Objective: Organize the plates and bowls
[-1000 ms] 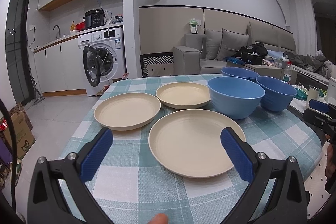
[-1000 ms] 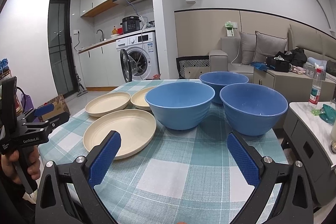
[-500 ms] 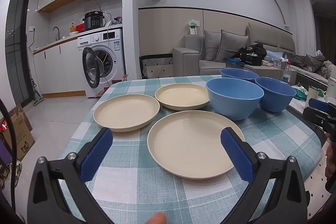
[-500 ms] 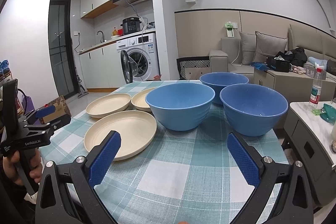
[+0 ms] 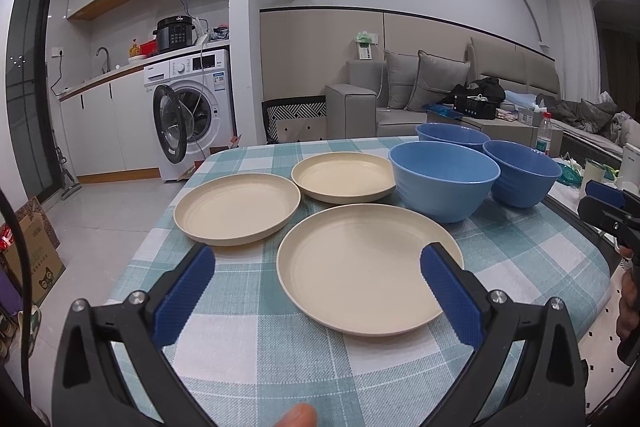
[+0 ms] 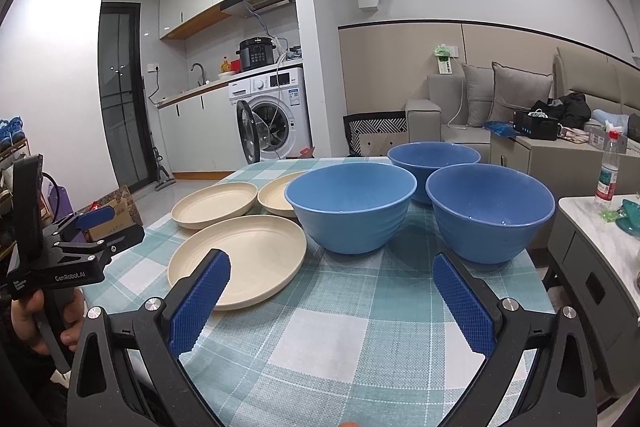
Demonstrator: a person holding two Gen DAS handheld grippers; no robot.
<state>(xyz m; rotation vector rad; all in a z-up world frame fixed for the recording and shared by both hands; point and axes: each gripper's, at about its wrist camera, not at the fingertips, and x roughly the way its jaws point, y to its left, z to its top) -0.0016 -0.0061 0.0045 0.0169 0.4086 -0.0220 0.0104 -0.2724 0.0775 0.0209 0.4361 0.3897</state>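
Note:
Three cream plates lie on the checked tablecloth (image 5: 256,343): the nearest plate (image 5: 370,267), a left plate (image 5: 237,209) and a far plate (image 5: 344,177). Three blue bowls stand to their right: a front bowl (image 5: 444,179), a right bowl (image 5: 520,177) and a back bowl (image 5: 452,137). My left gripper (image 5: 318,285) is open, its fingers short of the nearest plate. My right gripper (image 6: 332,293) is open over bare cloth before the front bowl (image 6: 352,205) and right bowl (image 6: 490,211). The right wrist view also shows the nearest plate (image 6: 240,261) and the left gripper (image 6: 94,227), held in a hand.
A washing machine (image 5: 192,111) with its door open stands beyond the table on the left. A grey sofa (image 5: 404,95) lies behind. A side table (image 6: 600,227) with a water bottle (image 6: 608,173) stands at the right edge. A cardboard box (image 5: 34,251) sits on the floor, left.
Both views have shifted only slightly; the left gripper has dropped a little. Both grippers stay open and the plates and bowls have not moved.

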